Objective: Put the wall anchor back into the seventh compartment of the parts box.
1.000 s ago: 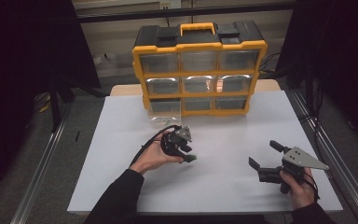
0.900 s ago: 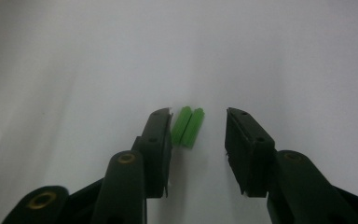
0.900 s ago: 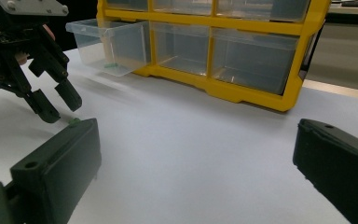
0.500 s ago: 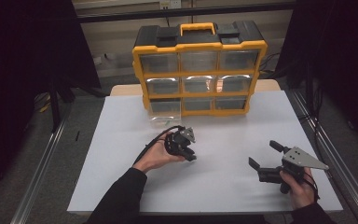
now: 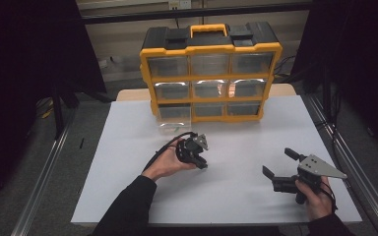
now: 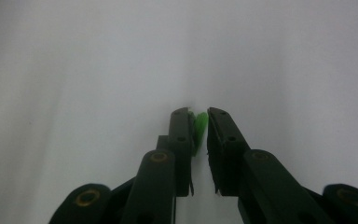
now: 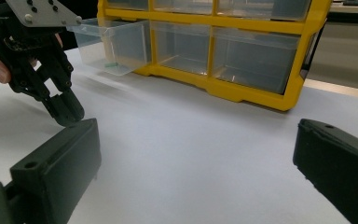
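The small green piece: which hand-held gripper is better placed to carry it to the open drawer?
Left. The left hand-held gripper has just been closing around the small green piece; the open drawer lies nearer it.

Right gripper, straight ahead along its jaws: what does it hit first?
Likely the yellow drawer organiser across bare white tabletop; right gripper jaws stand wide open. Depth uncertain.

Green piece [image 6: 198, 128], yellow-black drawer cabinet [image 5: 210, 73]

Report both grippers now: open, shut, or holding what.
Left gripper: jaws just been closing, now pinching a small green plastic piece against the white table.
Right gripper: jaws open, holding nothing.
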Motion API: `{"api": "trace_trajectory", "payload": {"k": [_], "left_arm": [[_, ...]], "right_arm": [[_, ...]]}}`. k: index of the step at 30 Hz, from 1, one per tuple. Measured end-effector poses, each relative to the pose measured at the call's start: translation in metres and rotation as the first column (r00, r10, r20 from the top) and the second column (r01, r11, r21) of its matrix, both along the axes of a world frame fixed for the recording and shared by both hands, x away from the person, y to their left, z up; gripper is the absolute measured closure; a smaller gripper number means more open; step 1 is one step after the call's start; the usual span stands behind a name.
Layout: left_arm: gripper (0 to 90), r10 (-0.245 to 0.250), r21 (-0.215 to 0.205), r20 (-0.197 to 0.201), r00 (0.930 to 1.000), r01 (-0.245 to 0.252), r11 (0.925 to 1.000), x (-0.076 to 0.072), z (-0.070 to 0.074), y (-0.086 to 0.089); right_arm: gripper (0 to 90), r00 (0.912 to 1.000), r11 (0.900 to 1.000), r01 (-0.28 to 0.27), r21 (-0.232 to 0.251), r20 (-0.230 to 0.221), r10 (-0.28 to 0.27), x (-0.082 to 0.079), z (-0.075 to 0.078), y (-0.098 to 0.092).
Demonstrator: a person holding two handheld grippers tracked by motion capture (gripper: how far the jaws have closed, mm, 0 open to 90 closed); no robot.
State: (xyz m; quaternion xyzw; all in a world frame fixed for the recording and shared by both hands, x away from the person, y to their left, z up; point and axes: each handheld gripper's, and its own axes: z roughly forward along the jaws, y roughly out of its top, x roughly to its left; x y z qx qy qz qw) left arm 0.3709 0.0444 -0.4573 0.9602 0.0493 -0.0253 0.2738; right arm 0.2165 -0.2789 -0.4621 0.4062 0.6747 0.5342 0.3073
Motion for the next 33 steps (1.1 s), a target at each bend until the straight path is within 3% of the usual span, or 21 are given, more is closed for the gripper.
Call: {"api": "trace_trajectory", "payload": {"k": [6,11,15,16,23,24,28,32,33], "left_arm": [[80.2,-0.020,0.021,-0.015,0.9997,0.021,0.9996,0.0004,0.0024,0.0005],[80.1,-0.002,0.007,-0.008,1.0000,0.002,1.0000,0.0002,0.0000,-0.0001],[79.7,-0.006,0.032,-0.006,1.0000,0.006,0.9995,0.0001,-0.0022,-0.0016],[79.7,-0.002,0.020,-0.017,0.9998,0.002,0.9998,0.0001,-0.0024,-0.0017],[80.1,-0.013,0.037,0.008,0.9999,0.013,0.9992,0.0002,-0.0023,-0.0030],[80.6,-0.014,0.036,-0.016,0.9998,0.014,0.9993,0.0000,-0.0020,-0.0030],[84.4,-0.009,0.019,-0.022,0.9997,0.009,0.9998,-0.0001,-0.0036,-0.0028],[84.6,-0.012,0.030,-0.031,0.9994,0.013,0.9995,0.0007,-0.0026,-0.0026],[84.6,0.006,0.016,-0.030,0.9995,-0.005,0.9999,0.0000,-0.0037,-0.0026]], "right_arm": [[0.7,1.0000,1.000,0.000,-0.001,0.000,0.000,0.0001,-0.0001,-0.0001],[0.7,1.0000,1.000,-0.001,-0.002,0.001,0.001,0.0001,-0.0001,-0.0001],[0.7,1.0000,1.000,0.000,-0.002,0.001,0.000,0.0001,-0.0001,-0.0001],[0.7,1.0000,1.000,0.000,-0.001,0.001,0.000,0.0001,-0.0001,-0.0001],[0.7,1.0000,1.000,0.000,-0.003,0.001,0.000,0.0002,-0.0001,0.0000],[0.7,1.0000,1.000,0.000,-0.003,0.001,0.000,0.0002,-0.0001,0.0000],[0.7,1.0000,1.000,-0.001,-0.004,0.003,0.001,0.0001,-0.0001,0.0001],[0.7,1.0000,1.000,0.000,-0.002,0.001,0.000,0.0000,-0.0001,-0.0001],[0.7,1.0000,1.000,0.000,-0.002,0.001,0.000,0.0001,-0.0001,-0.0001]]}}
